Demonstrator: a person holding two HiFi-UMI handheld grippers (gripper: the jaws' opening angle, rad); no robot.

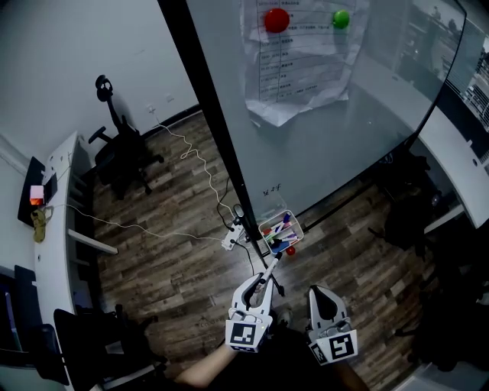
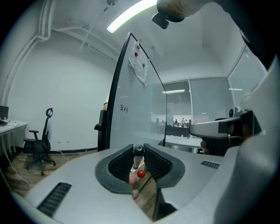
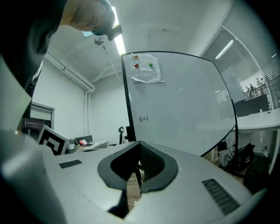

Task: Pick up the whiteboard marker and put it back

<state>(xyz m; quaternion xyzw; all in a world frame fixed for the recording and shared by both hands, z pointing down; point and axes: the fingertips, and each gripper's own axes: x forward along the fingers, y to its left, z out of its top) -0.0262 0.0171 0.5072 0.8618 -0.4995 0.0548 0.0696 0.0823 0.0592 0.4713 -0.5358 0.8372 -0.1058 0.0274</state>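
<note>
Head view has the left gripper (image 1: pixel 262 285) clamped on the marker (image 1: pixel 273 266), its long axis pointing straight ahead at the tray (image 1: pixel 299 229) just past its tip, while the right gripper (image 1: pixel 319 295) sits closed and empty alongside, slightly farther off.

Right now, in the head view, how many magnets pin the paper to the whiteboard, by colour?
Red magnet: 1
Green magnet: 1
Total: 2
</note>
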